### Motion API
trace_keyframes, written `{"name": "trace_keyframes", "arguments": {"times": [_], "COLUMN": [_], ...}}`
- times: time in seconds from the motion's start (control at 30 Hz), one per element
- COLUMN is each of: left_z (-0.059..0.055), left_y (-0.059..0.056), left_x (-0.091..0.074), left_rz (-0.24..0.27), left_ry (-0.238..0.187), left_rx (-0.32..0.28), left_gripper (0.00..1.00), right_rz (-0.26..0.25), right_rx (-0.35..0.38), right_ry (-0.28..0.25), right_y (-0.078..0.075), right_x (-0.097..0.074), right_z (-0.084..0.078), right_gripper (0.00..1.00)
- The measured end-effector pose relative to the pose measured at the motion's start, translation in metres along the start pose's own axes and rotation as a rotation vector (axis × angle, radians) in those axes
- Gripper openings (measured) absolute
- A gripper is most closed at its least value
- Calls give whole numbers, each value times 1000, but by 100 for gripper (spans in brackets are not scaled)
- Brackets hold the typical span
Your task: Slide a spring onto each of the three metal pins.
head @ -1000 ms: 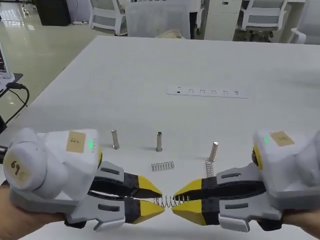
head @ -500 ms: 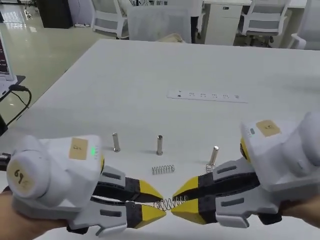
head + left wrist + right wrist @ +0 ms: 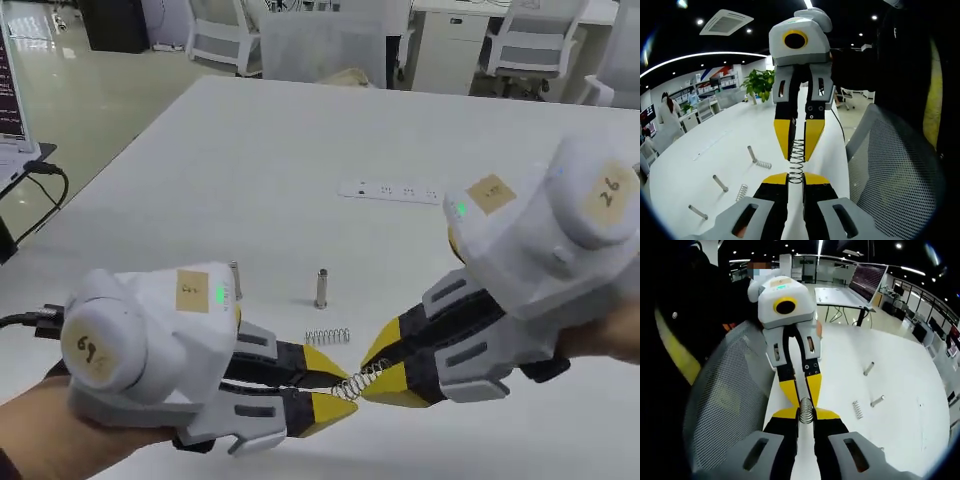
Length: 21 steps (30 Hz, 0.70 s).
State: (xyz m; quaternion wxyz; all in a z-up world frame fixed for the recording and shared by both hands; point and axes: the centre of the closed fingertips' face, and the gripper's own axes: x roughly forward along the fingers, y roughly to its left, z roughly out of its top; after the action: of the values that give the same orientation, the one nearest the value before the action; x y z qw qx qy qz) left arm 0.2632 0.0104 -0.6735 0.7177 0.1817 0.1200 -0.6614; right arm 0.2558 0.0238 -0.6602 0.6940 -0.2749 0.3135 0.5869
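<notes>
I hold one small wire spring (image 3: 352,383) clear of the worktop (image 3: 300,150), one end pinched in my left hand-held gripper (image 3: 333,388), the other in my right hand-held gripper (image 3: 383,372). A second spring (image 3: 327,336) lies flat just in front of the middle pin (image 3: 321,287), which stands upright and bare. In the left gripper view a third spring (image 3: 763,164) lies at the foot of an end pin (image 3: 752,154).

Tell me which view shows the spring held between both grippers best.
Left gripper view: the spring runs lengthwise, coils distinct, from the left gripper up to the right gripper. Right gripper view shows the spring end-on, foreshortened. Head view shows the spring small, slanted between the yellow tips.
</notes>
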Motion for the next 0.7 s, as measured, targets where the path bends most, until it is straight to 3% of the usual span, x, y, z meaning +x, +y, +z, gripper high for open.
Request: {"name": "trace_keyframes", "arguments": {"times": [0.23,0.7], "left_z": [7,13], "left_y": [5,19], "left_x": [8,17], "left_rz": [21,112], "left_ry": [-7,-15], "left_rx": [17,3], "left_gripper": [3,3], "right_rz": [31,44], "right_rx": [-65,-123], "right_ry": [118,220], "right_y": [-7,-21], "right_x": [-7,-11], "right_z": [-2,1], "right_gripper": [8,8]}}
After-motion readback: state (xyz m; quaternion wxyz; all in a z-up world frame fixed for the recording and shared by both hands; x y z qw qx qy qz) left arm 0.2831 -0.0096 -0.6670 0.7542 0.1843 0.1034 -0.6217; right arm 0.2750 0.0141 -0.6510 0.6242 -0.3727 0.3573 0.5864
